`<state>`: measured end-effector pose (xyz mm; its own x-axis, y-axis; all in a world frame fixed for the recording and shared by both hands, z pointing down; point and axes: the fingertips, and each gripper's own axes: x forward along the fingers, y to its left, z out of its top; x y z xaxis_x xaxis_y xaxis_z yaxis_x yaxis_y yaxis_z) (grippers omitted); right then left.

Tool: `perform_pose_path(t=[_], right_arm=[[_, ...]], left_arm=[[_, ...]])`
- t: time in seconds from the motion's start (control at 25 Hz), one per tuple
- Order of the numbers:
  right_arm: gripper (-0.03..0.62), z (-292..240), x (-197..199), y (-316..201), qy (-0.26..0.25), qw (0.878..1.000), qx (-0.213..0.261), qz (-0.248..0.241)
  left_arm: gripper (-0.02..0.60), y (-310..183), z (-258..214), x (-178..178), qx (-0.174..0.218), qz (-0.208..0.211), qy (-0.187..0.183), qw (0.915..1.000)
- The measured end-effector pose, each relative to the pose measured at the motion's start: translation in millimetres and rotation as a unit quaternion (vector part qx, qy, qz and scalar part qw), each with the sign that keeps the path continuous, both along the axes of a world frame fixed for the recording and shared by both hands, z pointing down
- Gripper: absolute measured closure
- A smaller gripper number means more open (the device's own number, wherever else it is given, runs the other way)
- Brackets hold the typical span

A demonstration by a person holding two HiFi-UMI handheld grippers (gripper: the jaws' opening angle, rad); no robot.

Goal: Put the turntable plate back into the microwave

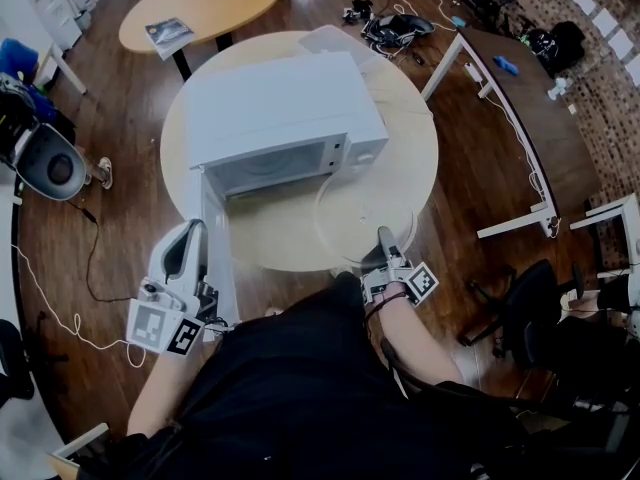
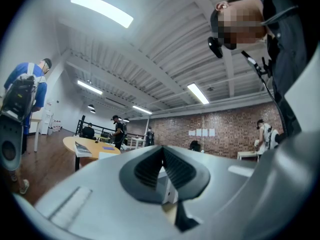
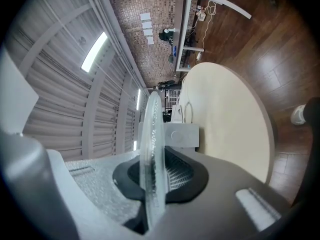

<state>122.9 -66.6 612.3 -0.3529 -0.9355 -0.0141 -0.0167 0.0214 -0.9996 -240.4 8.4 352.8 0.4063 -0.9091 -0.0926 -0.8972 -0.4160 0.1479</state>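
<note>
Near the front edge of the table (image 1: 420, 168), the right gripper (image 1: 384, 238) holds the plate (image 1: 350, 203). Its fingers (image 3: 182, 171) are shut tight on the plate's near rim, and the right gripper view shows the glass pinched between them. The plate is clear glass, so it is hard to see. It hangs flat just above the table, in front of the right side of the microwave (image 1: 280, 103). It is not inside yet. The door (image 1: 222, 268) is wide open and sticks out toward the person on the left side. The left gripper (image 1: 190, 233) sits just beside the door, on its outer side. Its fingers are together, and I see nothing between them. I cannot tell if it touches the door. I think the step now is to carry the plate to the opening of the microwave and slide it in. To do this well, the plate should stay flat, because it is held by one edge only and could tip or slip. It should go left first, until it lines up with the opening, then straight in, without bumping the door or the frame. Glass can chip, so slow is best. The fingers should open only when the plate rests on the floor inside, in the middle.
</note>
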Motion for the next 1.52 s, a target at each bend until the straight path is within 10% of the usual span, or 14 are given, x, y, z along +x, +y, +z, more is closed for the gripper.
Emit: perform_pose_path(t=[1.52], right_arm=[[0.569,13,-35,5,-0.006,0.996,0.017,-0.083]], left_arm=[[0.58,-5,23,19,0.0,0.013,0.006,0.9999]])
